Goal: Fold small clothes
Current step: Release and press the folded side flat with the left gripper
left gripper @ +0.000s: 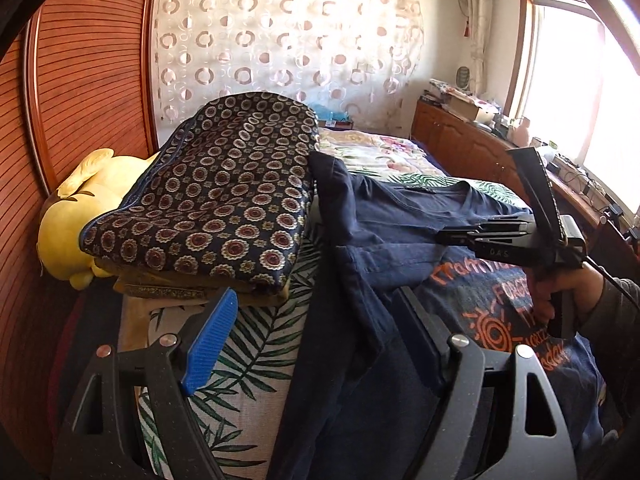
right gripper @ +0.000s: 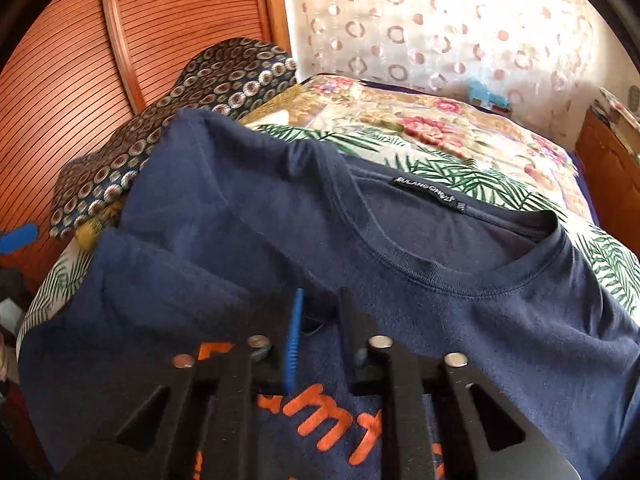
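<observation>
Navy T-shirt (left gripper: 384,248) on bed, left tool (left gripper: 320,332) spread

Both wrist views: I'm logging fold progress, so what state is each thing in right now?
navy T-shirt: print side up on the bed, left sleeve side folded over.
left gripper: open, shirt edge between its fingers.
right gripper: nearly closed, low over the shirt's chest; grip unclear.
patterned quilt: folded, stacked.
yellow plush toy: lying under the quilt.

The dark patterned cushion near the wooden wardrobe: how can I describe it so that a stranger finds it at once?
Start at the slatted wooden wardrobe beside the bed. In front of it lies a yellow plush toy; the cushion sits partly on top of it. Unlike the plain navy T-shirt beside it, it is covered in rows of small round medallions.
</observation>
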Motion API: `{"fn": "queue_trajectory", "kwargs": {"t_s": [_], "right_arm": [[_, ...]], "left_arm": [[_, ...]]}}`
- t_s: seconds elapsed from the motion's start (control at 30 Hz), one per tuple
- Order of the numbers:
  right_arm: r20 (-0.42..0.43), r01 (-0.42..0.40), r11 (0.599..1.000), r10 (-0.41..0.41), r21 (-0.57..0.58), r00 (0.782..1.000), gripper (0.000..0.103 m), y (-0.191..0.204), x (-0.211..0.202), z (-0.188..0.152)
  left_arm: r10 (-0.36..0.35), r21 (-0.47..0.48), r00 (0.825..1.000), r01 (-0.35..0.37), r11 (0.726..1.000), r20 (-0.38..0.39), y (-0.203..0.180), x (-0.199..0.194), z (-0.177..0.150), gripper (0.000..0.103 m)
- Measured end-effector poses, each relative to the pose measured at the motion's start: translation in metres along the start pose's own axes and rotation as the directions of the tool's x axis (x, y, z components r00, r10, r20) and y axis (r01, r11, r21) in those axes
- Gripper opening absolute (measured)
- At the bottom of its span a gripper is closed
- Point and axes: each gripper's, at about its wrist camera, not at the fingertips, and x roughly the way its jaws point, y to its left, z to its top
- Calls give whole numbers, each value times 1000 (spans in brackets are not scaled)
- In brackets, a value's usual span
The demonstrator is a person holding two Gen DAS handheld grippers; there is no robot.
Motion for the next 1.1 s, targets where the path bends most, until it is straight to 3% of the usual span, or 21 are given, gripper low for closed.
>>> {"fn": "queue_trajectory", "kwargs": {"t_s": [0.03, 0.37, 0.73, 0.9, 1.0, 1.1], "right_arm": [[2, 3, 1000, -3, 1, 1000, 3, -2, -1, -1], [89, -6, 999, 3, 35, 996, 2, -17, -37, -11], [79, 66, 998, -68, 23, 995, 4, -20, -66, -36], [38, 108, 994, -108, 0, 993, 6, -30, -84, -61], [15, 113, 994, -113, 9, 993, 23, -39, -91, -75], [-24, 126, 992, -126, 16, 992, 26, -44, -87, -82]], "left_arm": [[-1, 2, 1000, 1, 1000, -4, -1, 2, 0, 80], [-18, 17, 999, 19, 1000, -36, -13, 16, 0, 80], [-60, 33, 996, 62, 998, -69, -30, 40, 11, 80], [-63, 63, 996, 67, 996, -71, -41, 47, 18, 72], [-59, 80, 994, 67, 995, -93, -47, 57, 23, 59], [-46, 86, 993, 55, 995, -109, -49, 66, 25, 51]]}}
